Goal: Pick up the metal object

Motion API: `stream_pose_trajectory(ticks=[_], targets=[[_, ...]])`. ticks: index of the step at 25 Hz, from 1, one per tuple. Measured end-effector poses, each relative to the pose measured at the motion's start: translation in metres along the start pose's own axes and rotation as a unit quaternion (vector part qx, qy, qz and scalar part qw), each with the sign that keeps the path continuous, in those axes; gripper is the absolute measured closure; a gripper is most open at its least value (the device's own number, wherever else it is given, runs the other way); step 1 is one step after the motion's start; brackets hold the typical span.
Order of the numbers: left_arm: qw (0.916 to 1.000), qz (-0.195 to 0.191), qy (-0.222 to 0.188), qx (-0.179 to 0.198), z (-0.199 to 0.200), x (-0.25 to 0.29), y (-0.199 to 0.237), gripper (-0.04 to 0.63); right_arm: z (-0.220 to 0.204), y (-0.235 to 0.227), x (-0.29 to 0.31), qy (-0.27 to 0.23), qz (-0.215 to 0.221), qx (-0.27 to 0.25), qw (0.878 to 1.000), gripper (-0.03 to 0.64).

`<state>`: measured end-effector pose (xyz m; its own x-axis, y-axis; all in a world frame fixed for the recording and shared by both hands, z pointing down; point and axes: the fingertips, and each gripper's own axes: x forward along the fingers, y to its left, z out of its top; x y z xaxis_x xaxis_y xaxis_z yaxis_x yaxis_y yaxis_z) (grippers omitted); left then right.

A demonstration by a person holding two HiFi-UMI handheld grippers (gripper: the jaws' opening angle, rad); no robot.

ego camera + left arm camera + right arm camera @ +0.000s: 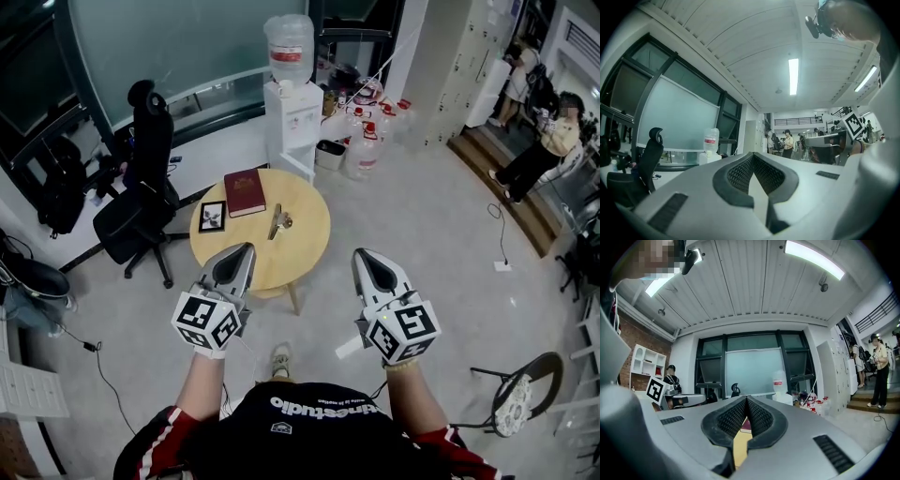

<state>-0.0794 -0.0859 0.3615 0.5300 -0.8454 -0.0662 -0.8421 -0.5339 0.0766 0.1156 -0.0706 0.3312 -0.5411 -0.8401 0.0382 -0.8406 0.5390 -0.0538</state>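
Left hand-held gripper (pixel 247 251) and right hand-held gripper (pixel 362 255) closed, empty, short of the counter (pixel 309 239); arriving unopened, either may shove the metal object (pixel 279 221) off the counter's middle.

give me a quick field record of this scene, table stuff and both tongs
table: round light wooden table
target: small silvery metal object, lying near the table's middle, untouched
other items: dark red hardcover book; black-framed picture
left tongs: shut, empty, tip over the table's near edge in head view
right tongs: shut, empty, beside the table's near right edge
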Motion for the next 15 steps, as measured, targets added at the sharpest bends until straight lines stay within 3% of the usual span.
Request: stream_pose_trajectory(ticks=[15], targets=[[0.9996,-0.027,-0.004,-0.007,0.009,0.079,0.093,0.58,0.02,-0.019,0.112,-0.002,-0.019,-0.008,1.0,0.589]])
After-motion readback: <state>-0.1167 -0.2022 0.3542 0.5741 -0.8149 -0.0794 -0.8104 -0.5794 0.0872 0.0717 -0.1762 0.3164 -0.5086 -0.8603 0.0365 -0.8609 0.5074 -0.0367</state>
